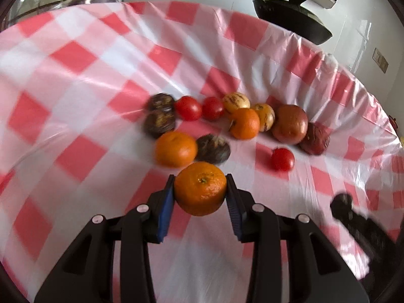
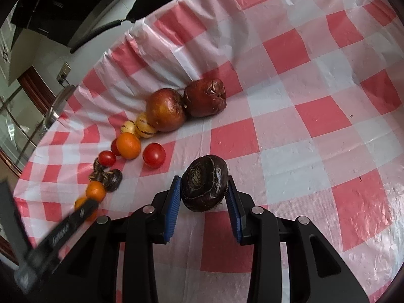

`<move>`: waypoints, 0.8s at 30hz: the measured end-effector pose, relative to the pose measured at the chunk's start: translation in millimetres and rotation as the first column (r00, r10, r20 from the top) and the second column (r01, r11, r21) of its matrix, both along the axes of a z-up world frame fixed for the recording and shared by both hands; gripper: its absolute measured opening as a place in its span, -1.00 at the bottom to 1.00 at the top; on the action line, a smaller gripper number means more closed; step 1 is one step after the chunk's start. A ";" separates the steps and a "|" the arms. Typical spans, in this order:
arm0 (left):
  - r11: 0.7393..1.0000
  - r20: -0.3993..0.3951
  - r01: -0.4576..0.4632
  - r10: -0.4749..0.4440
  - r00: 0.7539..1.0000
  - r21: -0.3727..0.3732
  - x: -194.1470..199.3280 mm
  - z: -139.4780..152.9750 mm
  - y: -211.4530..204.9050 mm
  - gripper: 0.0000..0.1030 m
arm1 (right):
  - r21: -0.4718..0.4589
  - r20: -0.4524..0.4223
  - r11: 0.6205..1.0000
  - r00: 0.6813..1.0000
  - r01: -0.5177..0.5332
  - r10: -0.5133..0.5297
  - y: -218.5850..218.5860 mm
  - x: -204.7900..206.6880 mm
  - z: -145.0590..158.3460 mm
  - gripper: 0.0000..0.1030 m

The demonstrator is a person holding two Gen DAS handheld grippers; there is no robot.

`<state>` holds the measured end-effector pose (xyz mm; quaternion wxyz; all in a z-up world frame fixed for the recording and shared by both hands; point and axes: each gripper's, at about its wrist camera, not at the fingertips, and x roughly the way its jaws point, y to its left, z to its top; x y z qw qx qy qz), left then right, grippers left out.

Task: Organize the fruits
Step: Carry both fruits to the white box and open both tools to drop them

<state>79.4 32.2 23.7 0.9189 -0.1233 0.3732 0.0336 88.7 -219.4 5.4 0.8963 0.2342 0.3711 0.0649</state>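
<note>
My left gripper (image 1: pixel 200 189) is shut on an orange (image 1: pixel 200 188) and holds it just above the checked tablecloth (image 1: pixel 75 80). Beyond it lie two more oranges (image 1: pixel 176 149), three red tomatoes (image 1: pixel 282 159), several dark round fruits (image 1: pixel 213 149), two yellow striped fruits (image 1: pixel 236 101) and two big red-brown fruits (image 1: pixel 290 123). My right gripper (image 2: pixel 204 184) is shut on a dark purple round fruit (image 2: pixel 205 183), above the cloth. The fruit row (image 2: pixel 164 112) runs to its left, and the left gripper (image 2: pixel 65 223) shows blurred at lower left.
The table's far edge curves behind the fruit. A black pan with a lid (image 1: pixel 290 15) sits beyond it on the counter. A wall socket (image 1: pixel 380 59) is on the right. The right gripper (image 1: pixel 358 217) shows blurred at the lower right of the left wrist view.
</note>
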 end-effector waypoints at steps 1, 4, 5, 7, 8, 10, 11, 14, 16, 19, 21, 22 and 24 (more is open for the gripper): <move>1.000 0.007 -0.010 0.010 1.000 0.001 -16.5 4.1 2.8 -0.25 | -0.001 0.002 1.000 1.000 -0.005 0.005 0.4 -0.6 0.5 -0.32; 0.999 0.041 -0.029 0.028 0.999 0.022 -65.6 17.7 14.0 -0.25 | -0.034 -0.012 0.999 1.000 -0.021 0.021 6.7 -7.3 2.6 -0.32; 0.999 0.051 -0.036 0.034 0.998 0.028 -78.6 21.7 18.9 -0.25 | -0.026 -0.035 0.999 0.999 -0.032 0.031 10.5 -14.5 2.1 -0.32; 0.998 0.064 -0.048 0.045 0.997 0.047 -114.4 27.4 34.0 -0.25 | -0.002 -0.049 0.998 0.997 -0.056 0.056 20.3 -33.9 1.3 -0.32; 0.997 0.068 -0.054 0.050 0.996 0.055 -129.0 27.8 40.6 -0.25 | 0.001 -0.046 0.997 0.996 -0.077 0.077 28.3 -46.1 2.2 -0.32; 0.995 0.071 -0.076 0.071 0.995 0.070 -163.3 28.7 59.9 -0.25 | 0.013 -0.030 0.990 0.989 -0.143 0.143 51.7 -78.0 7.4 -0.32; 0.994 0.072 -0.084 0.079 0.994 0.067 -176.2 29.2 68.0 -0.25 | 0.018 -0.021 0.986 0.986 -0.165 0.165 60.2 -89.7 10.4 -0.32; 0.992 0.089 -0.111 0.105 0.991 0.062 -221.7 33.7 96.9 -0.24 | -0.006 0.018 0.965 0.965 -0.262 0.262 96.2 -131.2 25.3 -0.32; 0.989 0.107 -0.129 0.120 0.987 0.074 -254.5 36.7 113.5 -0.24 | -0.050 0.045 0.939 0.939 -0.340 0.342 122.8 -160.1 38.6 -0.32; 0.984 0.118 -0.157 0.147 0.982 0.081 -298.3 36.2 138.2 -0.24 | -0.122 0.085 0.888 0.887 -0.442 0.453 159.0 -203.2 59.5 -0.32; 0.980 0.114 -0.179 0.169 0.979 0.085 -327.7 32.2 156.6 -0.24 | -0.163 0.095 0.844 0.844 -0.510 0.528 183.9 -230.5 70.7 -0.32; 0.978 0.109 -0.190 0.180 0.978 0.087 -339.5 29.9 163.7 -0.24 | -0.181 0.100 0.822 0.822 -0.540 0.561 195.4 -243.1 75.8 -0.31; 0.971 0.097 -0.222 0.213 0.972 0.093 -364.1 23.7 181.6 -0.24 | -0.230 0.111 0.771 0.771 -0.593 0.627 218.8 -269.5 84.8 -0.31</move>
